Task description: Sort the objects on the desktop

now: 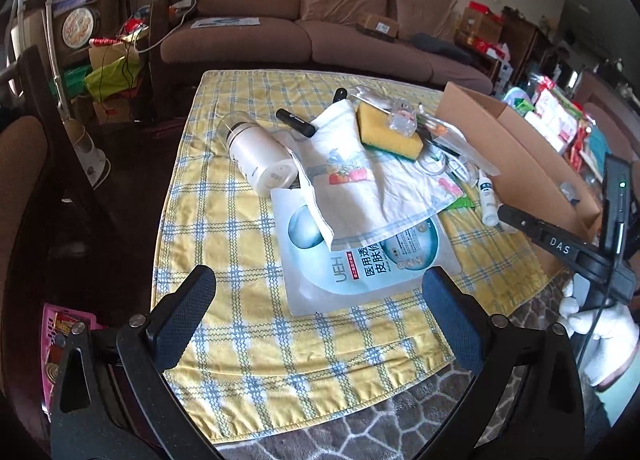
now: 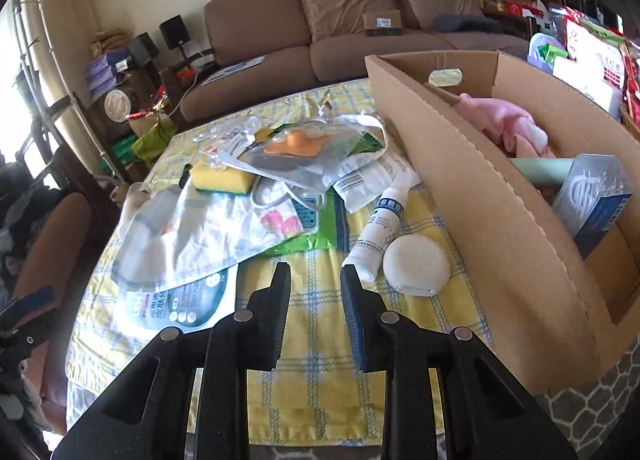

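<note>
A pile of desktop objects lies on a yellow checked cloth [image 1: 224,244]: a white bottle [image 1: 258,152] on its side, a floral white cloth [image 1: 360,180], a yellow sponge [image 1: 390,132], a blue-white sachet [image 1: 360,268], a white tube [image 2: 380,224] and a round white puff [image 2: 416,266]. A cardboard box [image 2: 492,220] stands at the right and holds a pink toy [image 2: 500,120] and a clear box [image 2: 596,196]. My left gripper [image 1: 320,296] is open and empty, just before the sachet. My right gripper [image 2: 315,280] is open a little and empty, near the tube's base.
A brown sofa [image 1: 320,20] stands behind the table. A chair [image 1: 24,164] and shelves with clutter are at the left. Packed goods [image 2: 580,48] are stacked beyond the cardboard box. A pink basket [image 1: 60,332] sits low at the left.
</note>
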A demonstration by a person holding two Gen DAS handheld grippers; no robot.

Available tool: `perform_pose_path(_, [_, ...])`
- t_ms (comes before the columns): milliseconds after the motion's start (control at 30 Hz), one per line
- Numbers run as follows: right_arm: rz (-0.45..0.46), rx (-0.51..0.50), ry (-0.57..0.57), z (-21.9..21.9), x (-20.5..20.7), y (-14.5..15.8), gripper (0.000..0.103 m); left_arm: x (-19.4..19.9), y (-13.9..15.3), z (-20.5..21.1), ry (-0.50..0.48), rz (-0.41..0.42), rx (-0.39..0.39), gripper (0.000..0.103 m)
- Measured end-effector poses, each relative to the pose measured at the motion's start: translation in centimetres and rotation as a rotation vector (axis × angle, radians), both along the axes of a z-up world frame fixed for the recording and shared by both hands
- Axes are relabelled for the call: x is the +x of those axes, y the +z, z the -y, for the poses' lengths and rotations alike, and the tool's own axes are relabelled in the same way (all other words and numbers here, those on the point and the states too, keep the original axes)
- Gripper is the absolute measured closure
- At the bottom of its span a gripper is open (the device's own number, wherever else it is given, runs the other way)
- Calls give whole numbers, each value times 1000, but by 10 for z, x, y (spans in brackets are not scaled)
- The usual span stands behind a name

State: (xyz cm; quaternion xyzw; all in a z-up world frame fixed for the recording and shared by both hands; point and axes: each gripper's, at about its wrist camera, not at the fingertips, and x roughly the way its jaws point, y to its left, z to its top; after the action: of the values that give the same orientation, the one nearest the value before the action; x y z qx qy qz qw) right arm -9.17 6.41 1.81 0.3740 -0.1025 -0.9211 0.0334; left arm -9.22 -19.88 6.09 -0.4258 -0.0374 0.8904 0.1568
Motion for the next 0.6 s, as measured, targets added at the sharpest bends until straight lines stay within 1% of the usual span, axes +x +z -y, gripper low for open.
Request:
perform_pose_path(67, [13, 32, 4, 0, -11, -6, 72, -8, -7, -1, 11, 52, 25, 0])
perform_pose_path(133, [43, 64, 15, 2, -23, -13, 71, -11, -6, -4, 4, 52, 46, 0])
perform_pose_path(200, [30, 99, 5, 3, -32, -13, 70, -12, -4, -10, -2, 52, 26, 0])
perform_pose_path(267, [37, 132, -17, 4, -43, -14, 70, -12, -4, -17, -17, 60, 17, 0])
perform_pose_path(333, [50, 185, -54, 4, -51, -14, 69, -11, -5, -21, -27, 69, 20, 0])
perform_pose_path(400, [63, 226, -63, 2, -60, -17, 66, -12, -6, -23, -31, 81, 29, 0])
perform_pose_path(433, [80, 250, -70, 1, -65, -18, 64, -12, -5, -23, -30, 81, 33, 0])
perform_pose_path(467, [108, 263, -72, -1, -71, -21, 58, -11, -4, -23, -27, 80, 37, 0])
perform_pose_path(533, [173, 280, -65, -4, -81, -25, 61, -11, 0, -20, -23, 76, 53, 0])
perform_pose_path(567, [184, 292, -56, -4, -83, -25, 61, -11, 2, -17, -19, 75, 64, 0])
perform_pose_path(600, [205, 313, -42, -1, -85, -26, 57, -12, 4, -15, -15, 75, 76, 0])
